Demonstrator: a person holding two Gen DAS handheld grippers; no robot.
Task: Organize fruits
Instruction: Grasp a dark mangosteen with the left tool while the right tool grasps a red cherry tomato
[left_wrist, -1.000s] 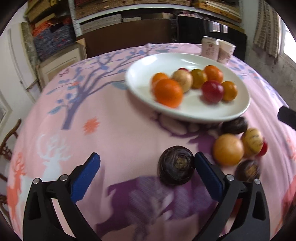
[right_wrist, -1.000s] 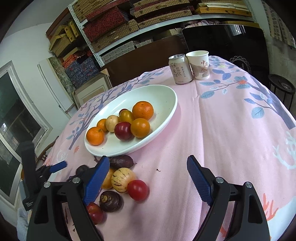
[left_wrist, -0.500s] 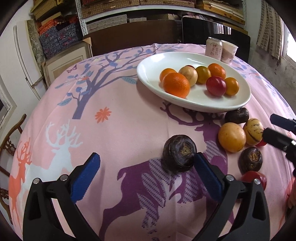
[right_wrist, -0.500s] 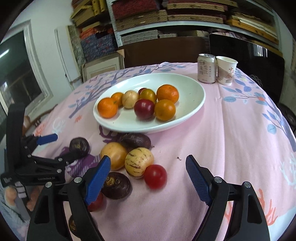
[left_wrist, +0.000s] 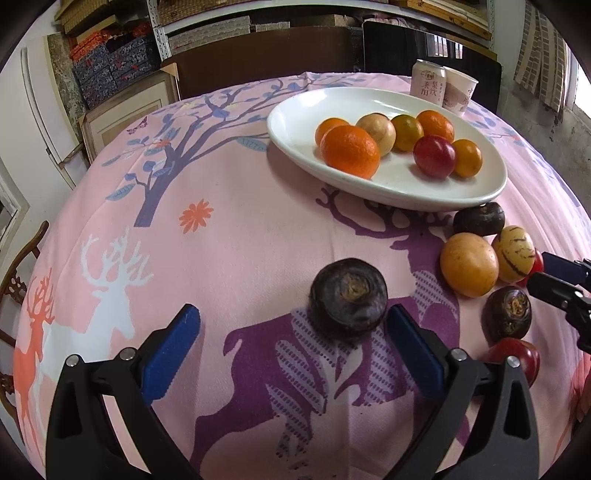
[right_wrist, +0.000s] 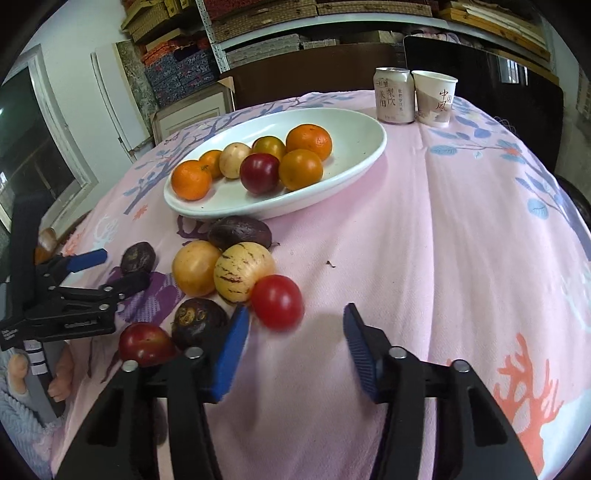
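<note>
A white plate (left_wrist: 295, 122) (right_wrist: 365, 147) holds several oranges, a pale fruit and a red plum. Loose fruits lie on the pink cloth in front of it. My left gripper (left_wrist: 293, 325) is open, its jaws low on the cloth, with a dark purple fruit (left_wrist: 349, 295) (right_wrist: 138, 256) just ahead of its right finger. My right gripper (right_wrist: 295, 326) is open, and a red tomato (right_wrist: 277, 301) sits just ahead of its left finger. Behind the tomato lie a striped yellow fruit (right_wrist: 243, 271) (left_wrist: 513, 253) and a plain yellow fruit (right_wrist: 195, 267) (left_wrist: 469, 264).
A drink can (right_wrist: 393, 96) and a paper cup (right_wrist: 434, 98) stand behind the plate. More dark fruits (right_wrist: 199, 317) (right_wrist: 240, 230) and a red plum (right_wrist: 146, 343) lie near the right gripper. Shelves and a dark chair stand beyond the table.
The right gripper has moved closer to the red tomato and its jaws have narrowed. The left gripper has barely moved, still behind the dark purple fruit.
</note>
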